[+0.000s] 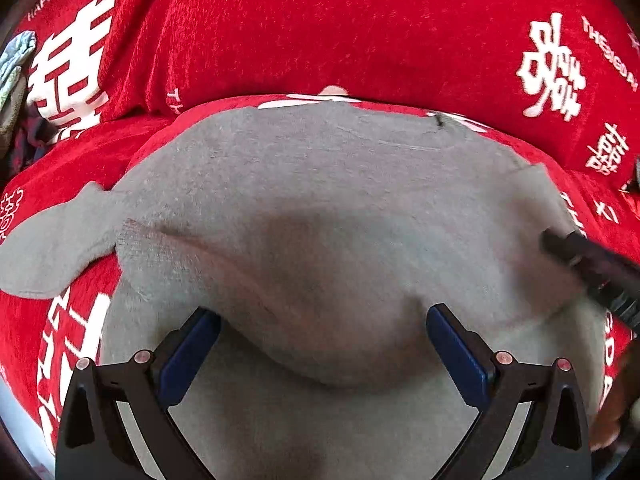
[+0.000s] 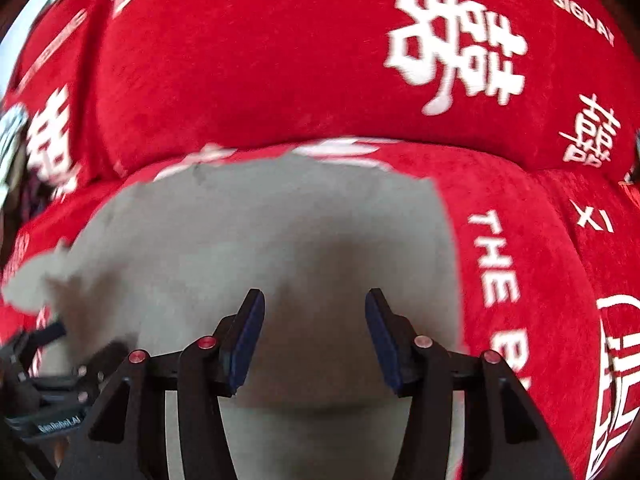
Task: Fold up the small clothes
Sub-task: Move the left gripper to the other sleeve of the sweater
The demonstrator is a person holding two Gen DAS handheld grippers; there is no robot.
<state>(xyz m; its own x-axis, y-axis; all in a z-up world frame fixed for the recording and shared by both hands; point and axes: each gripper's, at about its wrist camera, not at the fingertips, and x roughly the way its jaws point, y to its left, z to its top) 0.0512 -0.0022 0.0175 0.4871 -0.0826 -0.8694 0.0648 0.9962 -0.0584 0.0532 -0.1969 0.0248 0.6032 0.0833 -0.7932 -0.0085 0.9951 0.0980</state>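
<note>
A small grey garment [image 1: 320,200] lies spread on a red sofa cover, one sleeve [image 1: 52,248] sticking out to the left. A folded-over layer bulges in the middle. My left gripper [image 1: 323,320] is open and empty, its blue-padded jaws wide apart just above the garment's near part. My right gripper [image 2: 315,308] is open and empty over the same garment [image 2: 260,232], near its right side. The right gripper's finger [image 1: 592,264] shows at the right edge of the left wrist view. The left gripper [image 2: 44,360] shows at the lower left of the right wrist view.
The red cover with white characters and lettering [image 1: 360,32] drapes the sofa seat and backrest [image 2: 260,60]. A pile of other clothes [image 1: 16,80] lies at the far left of the seat.
</note>
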